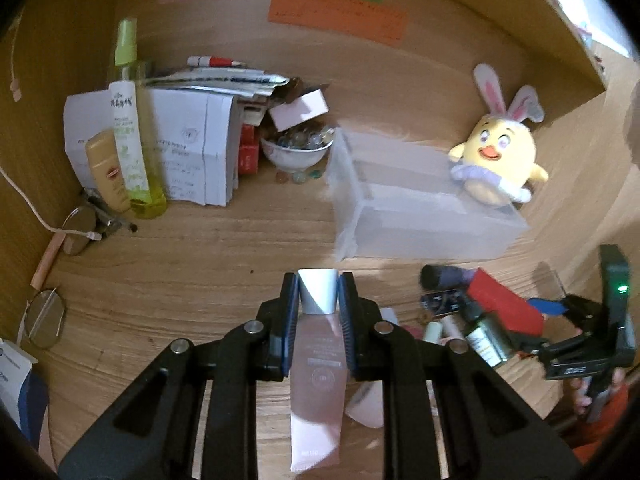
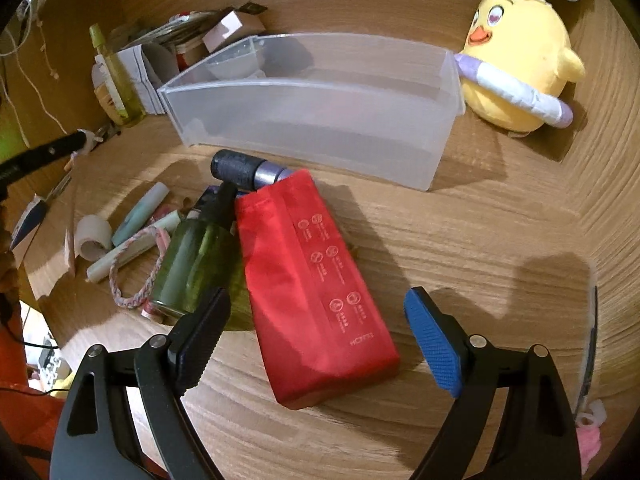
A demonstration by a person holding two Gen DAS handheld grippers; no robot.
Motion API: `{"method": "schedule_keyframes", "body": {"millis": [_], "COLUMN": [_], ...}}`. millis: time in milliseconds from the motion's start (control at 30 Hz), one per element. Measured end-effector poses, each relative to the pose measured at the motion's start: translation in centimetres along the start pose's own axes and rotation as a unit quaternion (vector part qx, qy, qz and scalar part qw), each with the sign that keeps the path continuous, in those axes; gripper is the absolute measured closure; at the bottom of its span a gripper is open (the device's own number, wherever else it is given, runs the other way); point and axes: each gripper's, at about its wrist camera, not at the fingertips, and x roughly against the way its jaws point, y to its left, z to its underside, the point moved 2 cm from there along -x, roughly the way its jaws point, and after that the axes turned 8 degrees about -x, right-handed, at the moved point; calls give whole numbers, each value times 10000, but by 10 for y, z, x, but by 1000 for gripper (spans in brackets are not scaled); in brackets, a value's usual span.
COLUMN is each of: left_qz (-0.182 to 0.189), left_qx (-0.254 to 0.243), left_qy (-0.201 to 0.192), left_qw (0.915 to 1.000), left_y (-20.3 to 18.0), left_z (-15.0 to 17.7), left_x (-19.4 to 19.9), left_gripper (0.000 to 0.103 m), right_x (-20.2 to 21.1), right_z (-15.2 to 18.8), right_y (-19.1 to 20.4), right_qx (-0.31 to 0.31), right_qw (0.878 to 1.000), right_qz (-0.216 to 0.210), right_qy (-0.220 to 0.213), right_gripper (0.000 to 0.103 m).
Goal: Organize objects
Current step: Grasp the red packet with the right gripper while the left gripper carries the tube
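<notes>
My left gripper [image 1: 318, 292] is shut on a pink tube with a silver cap [image 1: 318, 376], held above the wooden desk. Ahead of it lies the clear plastic bin [image 1: 420, 204], lying empty. In the right wrist view my right gripper [image 2: 316, 320] stands open over a red pouch [image 2: 312, 292] that lies flat on the desk between its fingers, untouched. A green bottle with a black cap [image 2: 192, 264] lies against the pouch's left side. A dark cylinder [image 2: 244, 168] rests by the bin's [image 2: 304, 120] front wall. The right gripper [image 1: 560, 320] also shows at the right of the left wrist view.
A yellow plush chick [image 2: 520, 60] stands right of the bin. Small tubes, a tape roll [image 2: 92, 236] and a braided band [image 2: 132, 268] lie left of the green bottle. A bowl of marbles [image 1: 296, 148], white boxes [image 1: 192, 152] and a tall green spray bottle [image 1: 134, 132] crowd the back left corner.
</notes>
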Motion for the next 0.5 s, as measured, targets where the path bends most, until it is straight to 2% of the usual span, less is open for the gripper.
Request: {"method": "schedule_keyframes", "body": {"millis": [167,233,333,500], "left_qz": [52,14,-3,-86], "left_qx": [-16,-26,-22,-12], "left_qy": [-84,-147,-247,-428], "left_qw": [9999,9999,9997,9990], "left_y": [-6,-7,-7,-7], "left_z": [0,-1,-4,-9], "left_x": [10,15,23,36], "left_gripper": [84,84,84,84], "right_x": [-6,-5,-2,6], "right_z": [4,4,7,9], "right_y": [-1,1,3,2], "right_qx": [-1,53,140,88], "right_qw": [9999,9999,9996,9990], "right_qz": [96,131,190,239], "right_qy": [-34,-88,-153,-374], "right_gripper": [22,37,50,51]}}
